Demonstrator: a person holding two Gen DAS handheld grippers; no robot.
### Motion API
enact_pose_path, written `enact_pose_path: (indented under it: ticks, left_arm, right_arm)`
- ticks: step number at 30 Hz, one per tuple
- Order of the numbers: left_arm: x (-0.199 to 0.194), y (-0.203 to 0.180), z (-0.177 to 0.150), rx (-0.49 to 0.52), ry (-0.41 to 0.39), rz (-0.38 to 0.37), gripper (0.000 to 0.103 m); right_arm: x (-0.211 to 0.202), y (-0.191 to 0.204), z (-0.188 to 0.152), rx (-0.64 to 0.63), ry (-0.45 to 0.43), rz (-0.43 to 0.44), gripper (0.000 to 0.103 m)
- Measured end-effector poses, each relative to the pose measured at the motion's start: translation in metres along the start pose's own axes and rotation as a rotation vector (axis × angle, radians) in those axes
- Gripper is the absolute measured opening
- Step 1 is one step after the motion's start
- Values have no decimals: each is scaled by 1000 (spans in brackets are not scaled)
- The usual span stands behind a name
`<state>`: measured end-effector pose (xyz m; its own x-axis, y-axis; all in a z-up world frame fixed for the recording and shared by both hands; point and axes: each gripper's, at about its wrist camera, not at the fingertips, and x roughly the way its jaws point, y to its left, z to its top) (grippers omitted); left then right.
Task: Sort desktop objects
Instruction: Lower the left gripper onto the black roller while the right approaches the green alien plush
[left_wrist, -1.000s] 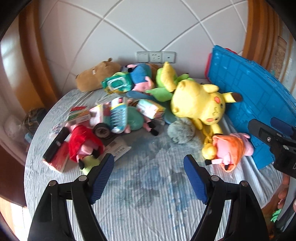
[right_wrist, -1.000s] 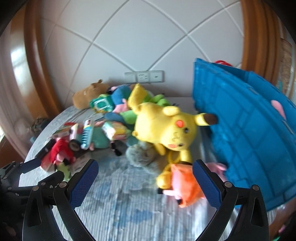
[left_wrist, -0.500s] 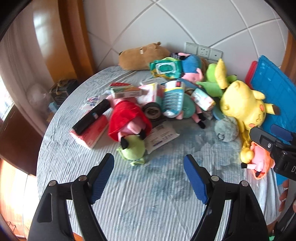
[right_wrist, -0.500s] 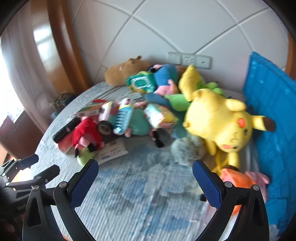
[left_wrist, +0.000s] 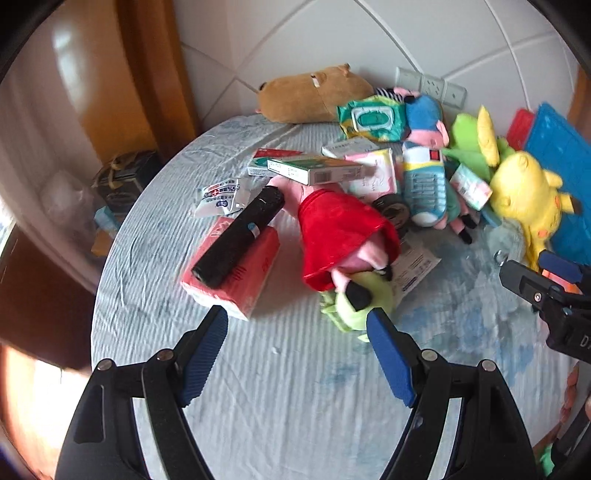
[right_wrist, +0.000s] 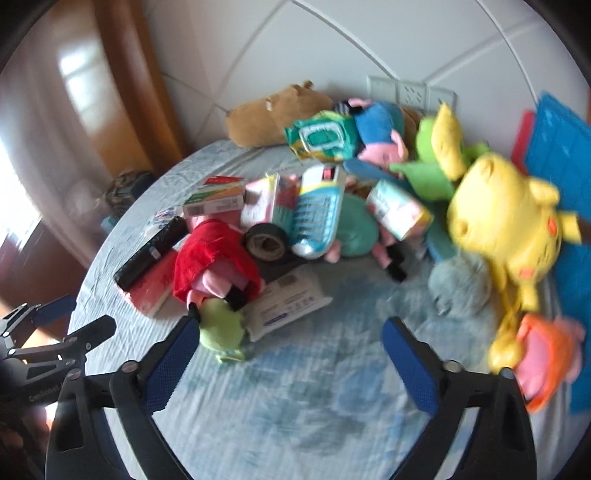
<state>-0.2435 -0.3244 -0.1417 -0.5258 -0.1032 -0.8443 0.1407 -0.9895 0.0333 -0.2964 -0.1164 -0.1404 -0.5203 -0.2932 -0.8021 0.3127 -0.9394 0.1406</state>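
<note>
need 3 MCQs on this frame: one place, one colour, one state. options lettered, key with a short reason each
1. Where does the black cylinder lie?
A. across the red packet
B. inside the blue crate
C. under the yellow plush

2. What colour is the dress on the pig plush nearest the left gripper?
A. blue
B. red
C. white

3. How do the jaws of the right gripper stand?
A. shut on the tape roll
B. shut on nothing
C. open, holding nothing

Key:
1 A: the left wrist view shows the cylinder resting slantwise on top of the packet.
2 B: the dress is bright red in both views.
3 C: the right wrist view shows the blue pads wide apart over bare tablecloth.
</note>
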Motion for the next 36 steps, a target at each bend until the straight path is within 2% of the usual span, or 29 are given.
enact_pose_path:
  ticks: [1,2,9,12,18,27,30,34,35,36]
  left_arm:
    - [5,7,2,19,1,-7,77]
    - [11,16,3,41,7,-14,77]
    - [45,41,14,153,52,-64,77]
    - [56,49,17,157,60,-78,77]
    - [82,65,23,164,88,-85,77]
    - [123,81,51,157,97,-73,77]
    - [140,83,62,165,102,-69,77]
    - [159,77,70,185,121,-98,77]
    - [161,76,69,185,123,-113,73]
    - [162,75,68,184,124,-129,62]
  right_arm:
    - [7,6,-3,22,9,-3,84]
    - [17,15,-8,38,23,-12,83]
    - [54,47,-27,132,89,-37,83]
    - [77,58,-28,132,129,-42,94]
    - [114,68,-29,157,169,-54,95]
    - [149,65,-21,173,199,-91,95]
    - [153,56,-19,201,196,-74,80]
    - [156,55,-17,196,203,-67,78]
    - [157,55,-17,198,204,-65,78]
    - [157,54,-17,200,205,-63,77]
